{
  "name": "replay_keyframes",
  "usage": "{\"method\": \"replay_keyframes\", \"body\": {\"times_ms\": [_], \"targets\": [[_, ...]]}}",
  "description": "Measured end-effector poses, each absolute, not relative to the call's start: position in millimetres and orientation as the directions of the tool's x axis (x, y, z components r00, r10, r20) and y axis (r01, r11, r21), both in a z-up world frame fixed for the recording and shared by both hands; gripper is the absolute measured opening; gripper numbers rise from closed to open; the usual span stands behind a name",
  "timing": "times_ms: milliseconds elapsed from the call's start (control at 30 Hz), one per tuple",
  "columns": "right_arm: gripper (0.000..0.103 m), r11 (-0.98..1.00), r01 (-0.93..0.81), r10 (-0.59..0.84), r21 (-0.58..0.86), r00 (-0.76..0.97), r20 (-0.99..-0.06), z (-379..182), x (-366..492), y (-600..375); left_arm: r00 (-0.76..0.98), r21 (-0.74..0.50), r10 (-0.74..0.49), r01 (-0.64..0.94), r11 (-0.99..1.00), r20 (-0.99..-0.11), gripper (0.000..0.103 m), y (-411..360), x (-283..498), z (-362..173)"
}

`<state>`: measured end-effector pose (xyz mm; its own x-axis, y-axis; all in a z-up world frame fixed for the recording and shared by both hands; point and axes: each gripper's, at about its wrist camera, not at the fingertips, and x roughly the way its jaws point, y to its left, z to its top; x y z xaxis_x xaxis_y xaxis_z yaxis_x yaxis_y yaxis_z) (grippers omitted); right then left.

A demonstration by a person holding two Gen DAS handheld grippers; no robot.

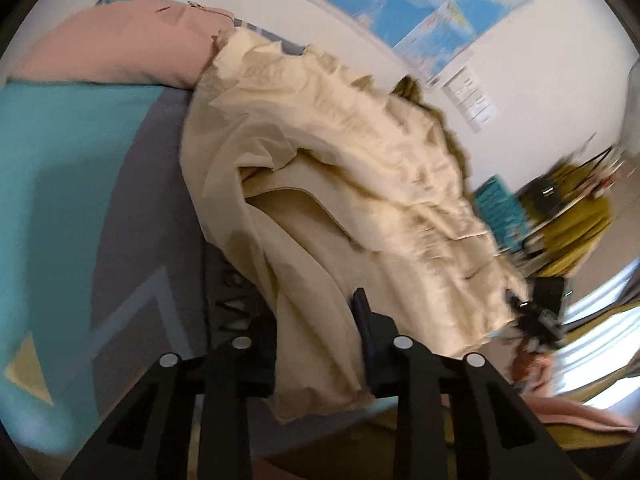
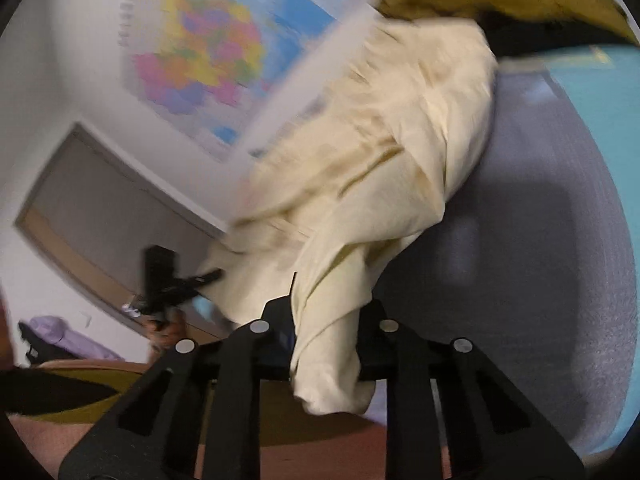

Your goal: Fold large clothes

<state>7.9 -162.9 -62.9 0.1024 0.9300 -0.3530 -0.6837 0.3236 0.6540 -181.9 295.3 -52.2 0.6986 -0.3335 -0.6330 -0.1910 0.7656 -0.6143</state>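
Cream garment (image 1: 340, 184) stretched lengthwise between left gripper (image 1: 320, 344) and right gripper (image 2: 326, 328), both clamped on cloth, above grey-teal bedcover (image 1: 120, 216).

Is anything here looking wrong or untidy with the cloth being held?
The cream garment is bunched and wrinkled, not spread flat. It hangs between the left tool and the right tool, each pinching a crumpled edge. Both views are motion-blurred. No tear or spill is visible.
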Motion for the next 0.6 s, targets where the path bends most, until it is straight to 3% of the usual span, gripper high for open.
{"method": "replay_keyframes", "body": {"times_ms": [67,100,133,200,267,400,433,467,500,600], "targets": [[0.023,0.321,-0.695,0.925,0.644,0.084,-0.370,-63.5,2.2,-161.2,0.691,-0.611,-0.344,-0.178,0.771,-0.636,0.028,293.3,-189.0,-48.6],[0.033,0.349,-0.686,0.911,0.639,0.087,-0.404,-69.8,2.3,-160.5,0.682,-0.599,-0.343,-0.174,0.782,-0.646,0.033,291.8,-190.5,-49.1],[0.038,0.375,-0.673,0.897,0.637,0.089,-0.433,-75.8,4.2,-159.7,0.671,-0.589,-0.344,-0.173,0.789,-0.657,0.039,291.0,-190.9,-51.0],[0.058,0.412,-0.635,0.879,0.654,0.087,-0.469,-89.6,9.8,-160.2,0.647,-0.585,-0.349,-0.185,0.790,-0.677,0.063,293.7,-192.2,-57.5],[0.066,0.421,-0.624,0.870,0.658,0.075,-0.487,-98.9,10.5,-159.6,0.642,-0.579,-0.353,-0.177,0.796,-0.681,0.072,293.2,-190.6,-59.7],[0.070,0.419,-0.651,0.869,0.633,0.086,-0.487,-100.1,6.1,-157.0,0.635,-0.589,-0.386,-0.138,0.796,-0.669,0.089,287.8,-186.6,-66.2],[0.069,0.414,-0.648,0.872,0.639,0.081,-0.483,-100.6,5.6,-156.7,0.639,-0.586,-0.382,-0.134,0.799,-0.667,0.089,285.9,-184.8,-65.9],[0.057,0.401,-0.643,0.877,0.653,0.064,-0.475,-102.6,7.1,-155.4,0.641,-0.591,-0.387,-0.130,0.796,-0.663,0.085,283.6,-182.4,-66.5],[0.040,0.381,-0.623,0.888,0.684,0.039,-0.459,-106.8,8.7,-154.2,0.642,-0.594,-0.391,-0.126,0.794,-0.659,0.069,281.5,-179.6,-67.3],[0.027,0.346,-0.593,0.912,0.727,0.030,-0.410,-109.1,9.2,-153.8,0.643,-0.584,-0.356,-0.177,0.792,-0.678,0.033,283.2,-177.1,-71.2]]}}
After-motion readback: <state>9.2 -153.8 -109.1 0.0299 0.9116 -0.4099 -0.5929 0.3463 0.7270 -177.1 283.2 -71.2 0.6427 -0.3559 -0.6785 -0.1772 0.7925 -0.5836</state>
